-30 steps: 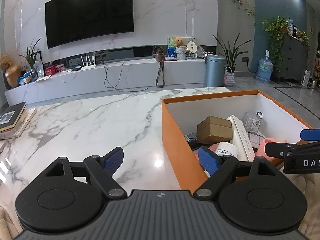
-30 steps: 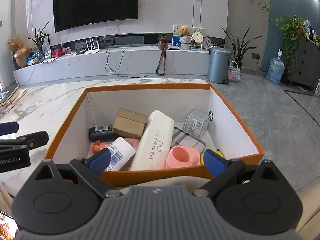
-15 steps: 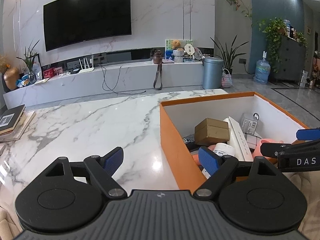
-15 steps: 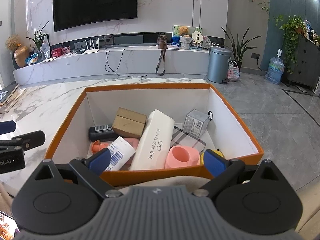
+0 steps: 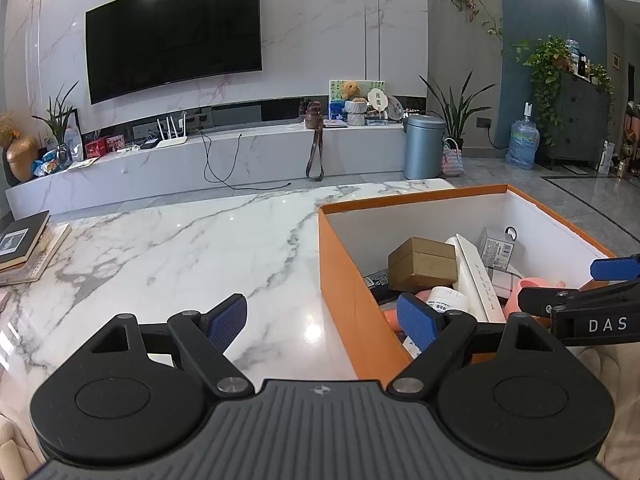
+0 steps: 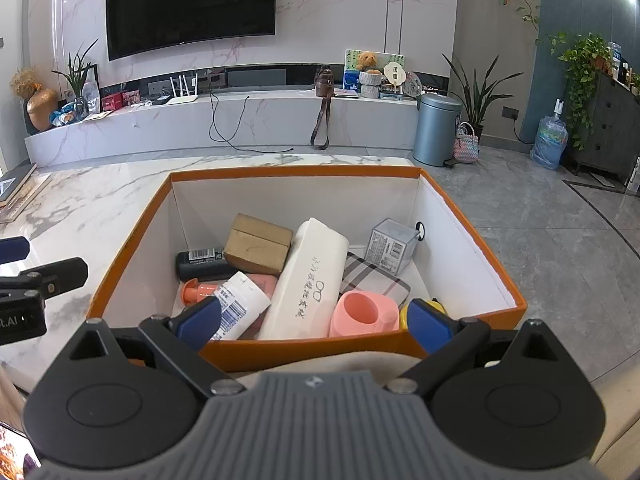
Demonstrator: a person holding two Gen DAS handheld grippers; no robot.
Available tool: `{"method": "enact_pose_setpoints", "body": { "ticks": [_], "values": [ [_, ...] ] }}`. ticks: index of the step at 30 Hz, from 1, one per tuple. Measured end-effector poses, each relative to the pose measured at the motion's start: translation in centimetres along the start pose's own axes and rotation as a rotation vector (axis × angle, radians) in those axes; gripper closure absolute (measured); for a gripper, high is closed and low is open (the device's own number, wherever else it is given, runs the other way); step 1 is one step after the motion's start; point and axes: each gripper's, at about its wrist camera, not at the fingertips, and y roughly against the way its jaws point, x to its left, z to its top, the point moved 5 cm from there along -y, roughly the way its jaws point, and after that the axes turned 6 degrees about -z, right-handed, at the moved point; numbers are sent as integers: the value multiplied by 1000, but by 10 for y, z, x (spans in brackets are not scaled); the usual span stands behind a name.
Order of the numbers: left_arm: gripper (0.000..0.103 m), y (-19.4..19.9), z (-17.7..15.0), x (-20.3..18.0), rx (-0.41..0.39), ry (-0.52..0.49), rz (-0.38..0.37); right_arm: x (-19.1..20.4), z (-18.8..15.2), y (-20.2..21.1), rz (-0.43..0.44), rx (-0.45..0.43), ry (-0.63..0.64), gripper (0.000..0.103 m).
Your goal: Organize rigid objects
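An orange box [image 6: 132, 240] with white inner walls sits on the marble table and holds several items: a brown cardboard box [image 6: 258, 242], a long white case [image 6: 306, 280], a pink cup [image 6: 362, 312], a white tube [image 6: 242, 306], a black bottle [image 6: 200, 264], a small clear box [image 6: 392, 246] and a plaid pouch [image 6: 370, 278]. My right gripper [image 6: 316, 322] is open and empty at the box's near rim. My left gripper [image 5: 322, 320] is open and empty over the box's left wall [image 5: 352, 280]. The brown box [image 5: 422, 264] also shows in the left wrist view.
Bare marble tabletop [image 5: 180, 256] lies left of the box. Stacked books [image 5: 24, 244] sit at its far left edge. A TV console [image 5: 200, 160], a bin [image 5: 424, 146] and the floor lie beyond. A beige cloth [image 6: 340, 360] is under my right gripper.
The left wrist view has shifted slightly, so the box sits a little lower and farther left in it. The right gripper and the box contents have not moved.
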Motion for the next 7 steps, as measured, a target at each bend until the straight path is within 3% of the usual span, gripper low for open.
{"method": "enact_pose_setpoints", "body": {
  "ticks": [7],
  "values": [
    [4,0,0,0,0,-1,0,0,0,0,1,0,0,5]
  ]
}}
